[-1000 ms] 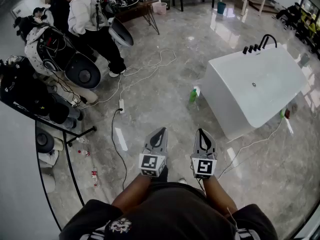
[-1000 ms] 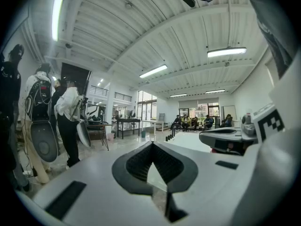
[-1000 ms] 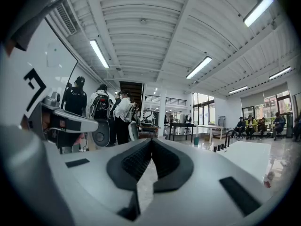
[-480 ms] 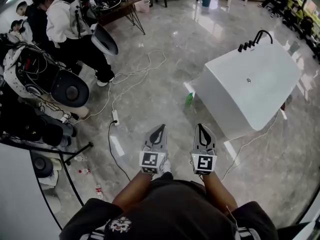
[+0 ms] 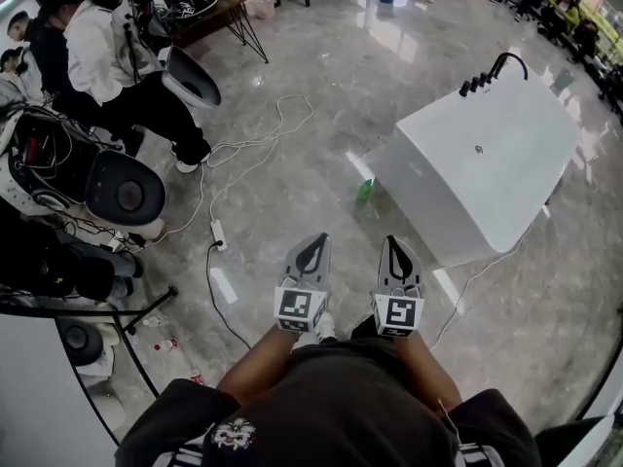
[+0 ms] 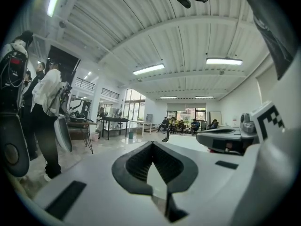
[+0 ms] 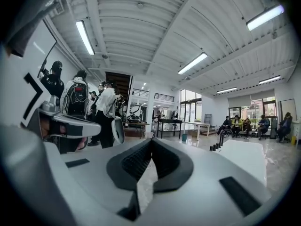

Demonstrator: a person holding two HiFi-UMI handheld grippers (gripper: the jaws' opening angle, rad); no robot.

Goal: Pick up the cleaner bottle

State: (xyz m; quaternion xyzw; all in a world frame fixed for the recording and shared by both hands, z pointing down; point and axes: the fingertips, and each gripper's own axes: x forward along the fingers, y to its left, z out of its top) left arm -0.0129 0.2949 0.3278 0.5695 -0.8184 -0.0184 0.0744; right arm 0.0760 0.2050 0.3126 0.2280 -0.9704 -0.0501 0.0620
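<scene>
The green cleaner bottle [image 5: 365,191] stands on the grey marble floor at the near left corner of the white bathtub [image 5: 487,163]. Both grippers are held level, side by side, in front of my body. My left gripper [image 5: 317,240] is shut and holds nothing; the bottle is well ahead of it and slightly right. My right gripper [image 5: 392,243] is also shut and empty, with the bottle ahead and slightly left. In the left gripper view the jaws [image 6: 152,143] meet at the tip; likewise in the right gripper view [image 7: 151,140]. Neither gripper view shows the bottle.
White cables and a power strip [image 5: 216,232] lie on the floor ahead left. People [image 5: 107,47] and black equipment [image 5: 117,188] crowd the left side, beside a toilet bowl [image 5: 190,76]. The tub's black faucet [image 5: 492,71] stands at its far end. Small bottles [image 5: 164,344] lie near left.
I have walked forward: the cables and the power strip slid toward me. Both grippers stayed shut and side by side.
</scene>
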